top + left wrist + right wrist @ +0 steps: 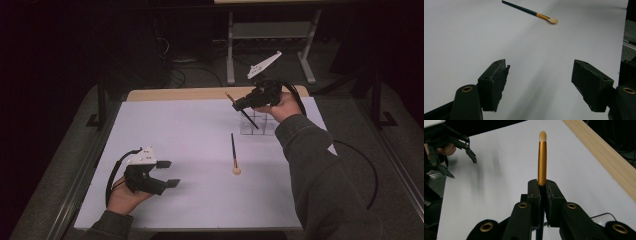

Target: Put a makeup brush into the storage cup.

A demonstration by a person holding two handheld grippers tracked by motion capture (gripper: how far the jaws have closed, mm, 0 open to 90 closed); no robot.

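At the near left corner of the white desk (190, 130), the left gripper (169, 173) rests low in the person's left hand (122, 197), its fingers (495, 83) spread wide with nothing between them and bare desktop ahead. The left gripper view looks across that open surface to a second brush (530, 12), dark-handled with a gold ferrule and pale tip, lying flat well ahead of the fingers and apart from them; the high view places it (233, 152) near mid-desk, tip toward the person, with free space on every side. Toward the far right, a small clear organizer (257, 125) stands close to the desk's back edge, where a wooden strip (175, 94) shows beyond the white sheet. Above the organizer the right gripper (238, 104), held in the person's right hand (281, 107), is clamped on a makeup brush (243, 113), which slants with its dark handle down toward the organizer. The right gripper view adds the detail: the fingers (534, 192) pressed tight on the brush where its gold ferrule (542, 160) begins, the cream tip pointing away over the desk, the left gripper (461, 160) at far left.
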